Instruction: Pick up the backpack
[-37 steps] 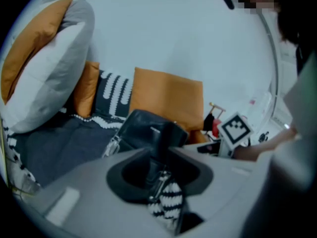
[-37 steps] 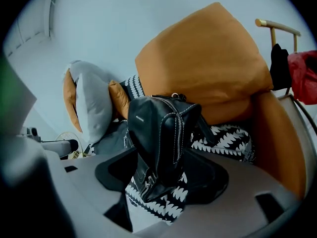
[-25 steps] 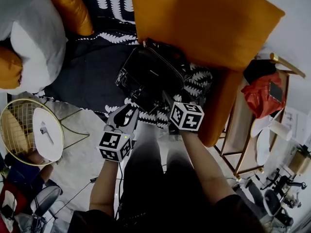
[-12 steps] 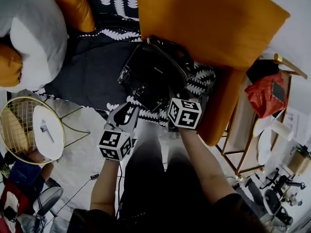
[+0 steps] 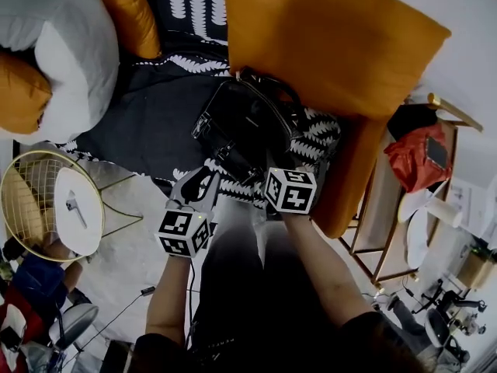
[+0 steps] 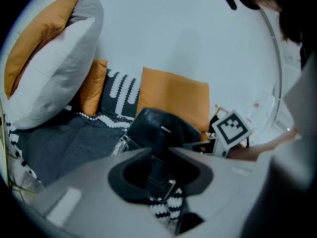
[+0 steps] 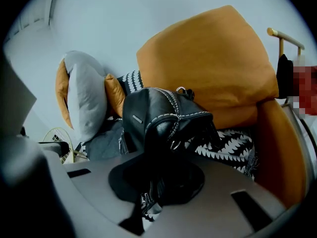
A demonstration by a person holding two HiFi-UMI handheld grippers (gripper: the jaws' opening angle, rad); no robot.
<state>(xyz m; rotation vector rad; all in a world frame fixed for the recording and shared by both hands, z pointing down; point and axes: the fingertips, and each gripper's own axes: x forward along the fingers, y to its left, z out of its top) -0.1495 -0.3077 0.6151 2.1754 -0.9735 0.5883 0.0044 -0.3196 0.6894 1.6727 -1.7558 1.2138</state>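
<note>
A black leather backpack [image 5: 248, 127] lies on a dark blanket [image 5: 140, 123] with a black-and-white patterned edge, leaning against a big orange cushion [image 5: 326, 37]. My left gripper [image 5: 203, 176] is at the backpack's near left corner, and in the left gripper view [image 6: 159, 152] its jaws stand close together around a black strap with a metal buckle [image 6: 168, 186]. My right gripper [image 5: 276, 165] is at the near right side. Its jaws are closing [image 7: 161, 165], and dark backpack material [image 7: 153, 115] fills the space between them. Its marker cube [image 6: 230, 128] shows in the left gripper view.
A grey-white pillow [image 5: 70, 61] and a small orange cushion [image 5: 132, 18] lie at the back left. A gold wire basket table [image 5: 35, 208] stands on the floor at the left. A wooden rack holding a red bag [image 5: 415, 158] stands at the right.
The right gripper's marker cube has shifted a little left and toward the backpack. The left gripper has stayed where it was. The backpack lies much as before.
</note>
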